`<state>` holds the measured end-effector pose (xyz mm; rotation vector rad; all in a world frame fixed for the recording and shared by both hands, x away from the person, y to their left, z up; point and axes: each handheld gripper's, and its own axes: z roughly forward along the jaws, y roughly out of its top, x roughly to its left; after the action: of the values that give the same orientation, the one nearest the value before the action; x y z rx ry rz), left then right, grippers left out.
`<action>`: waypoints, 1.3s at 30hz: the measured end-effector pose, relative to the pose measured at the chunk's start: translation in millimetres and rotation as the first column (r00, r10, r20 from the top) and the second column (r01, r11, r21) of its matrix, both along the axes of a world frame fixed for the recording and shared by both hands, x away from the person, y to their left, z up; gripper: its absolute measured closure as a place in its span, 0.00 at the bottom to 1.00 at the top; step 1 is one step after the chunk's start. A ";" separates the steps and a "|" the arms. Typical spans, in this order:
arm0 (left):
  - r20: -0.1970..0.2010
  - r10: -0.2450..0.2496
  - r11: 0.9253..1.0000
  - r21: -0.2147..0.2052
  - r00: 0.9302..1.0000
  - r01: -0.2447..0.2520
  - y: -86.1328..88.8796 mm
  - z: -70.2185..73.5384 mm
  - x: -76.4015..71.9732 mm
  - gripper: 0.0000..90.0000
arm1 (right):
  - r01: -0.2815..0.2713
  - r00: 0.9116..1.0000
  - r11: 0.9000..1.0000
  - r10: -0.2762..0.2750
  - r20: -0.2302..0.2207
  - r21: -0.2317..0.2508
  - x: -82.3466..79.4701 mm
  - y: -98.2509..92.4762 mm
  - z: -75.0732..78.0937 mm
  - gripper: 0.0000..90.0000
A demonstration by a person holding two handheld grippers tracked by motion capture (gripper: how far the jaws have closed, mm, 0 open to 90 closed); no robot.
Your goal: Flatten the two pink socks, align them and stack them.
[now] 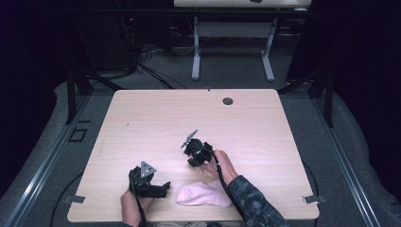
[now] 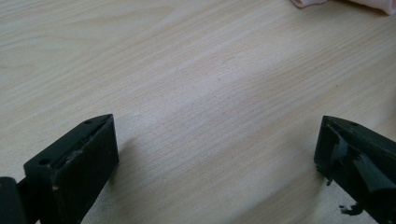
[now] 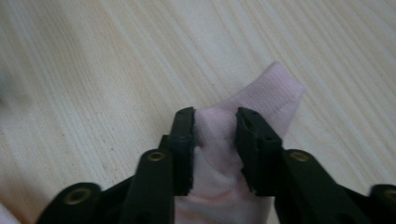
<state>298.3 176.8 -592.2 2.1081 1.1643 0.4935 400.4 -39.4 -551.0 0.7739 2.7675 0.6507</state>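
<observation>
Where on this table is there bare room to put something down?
Most of the wooden table is bare: the whole far half up to the round cable hole, and both side strips. It is crowded only at the near edge, where the left gripper, the pink sock and the right gripper sit close together.

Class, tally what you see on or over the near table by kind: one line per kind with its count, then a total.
Pink socks: 1, the pink sock, with a pink piece pinched in the right tongs
Hand-held tongs: 2, the left tongs and the right tongs
Cable holes in the table: 1, the cable hole
Total: 4
</observation>
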 end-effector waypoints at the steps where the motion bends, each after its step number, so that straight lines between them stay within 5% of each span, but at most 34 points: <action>1: 0.000 0.000 1.000 0.001 1.000 0.000 0.0 0.0 0.0 0.00 | 0.004 1.000 1.000 -0.004 -0.005 0.011 0.9 -2.1 -0.5 0.84; 9: 0.001 0.000 1.000 0.002 1.000 0.000 0.0 0.0 0.1 0.00 | 0.041 0.998 0.989 -0.034 -0.052 0.144 4.5 -18.3 0.4 0.94; 15: -0.003 0.001 1.000 -0.004 1.000 -0.001 -0.5 0.0 0.9 0.00 | 0.075 0.996 0.952 -0.057 -0.070 0.296 -3.7 -36.3 18.1 0.94; 23: -0.009 -0.059 0.998 -0.029 0.998 0.058 -14.8 8.9 3.4 0.01 | 0.128 0.992 0.902 -0.106 -0.075 0.413 -15.5 -55.7 35.0 0.94; 28: 0.027 -0.135 0.987 -0.088 0.990 0.137 -37.5 28.1 3.7 0.04 | 0.143 0.990 0.886 -0.132 -0.056 0.441 -21.2 -61.5 40.4 0.94; 33: 0.035 -0.217 0.961 -0.166 0.976 0.220 -66.1 41.6 7.9 0.10 | 0.158 0.987 0.879 -0.151 -0.051 0.451 -24.8 -63.8 43.0 0.94; 36: 0.030 -0.254 0.955 -0.149 0.967 0.256 -87.2 44.0 9.8 0.16 | 0.174 0.985 0.873 -0.165 -0.059 0.456 -25.5 -66.6 43.3 0.94; 39: 0.026 -0.244 0.961 -0.127 0.969 0.245 -102.3 42.9 14.7 0.23 | 0.191 0.981 0.861 -0.179 -0.069 0.471 -26.5 -69.0 42.9 0.94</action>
<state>313.0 74.5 -549.4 2.0965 0.8881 0.3053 373.9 -108.3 -508.1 1.1282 2.5244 1.3141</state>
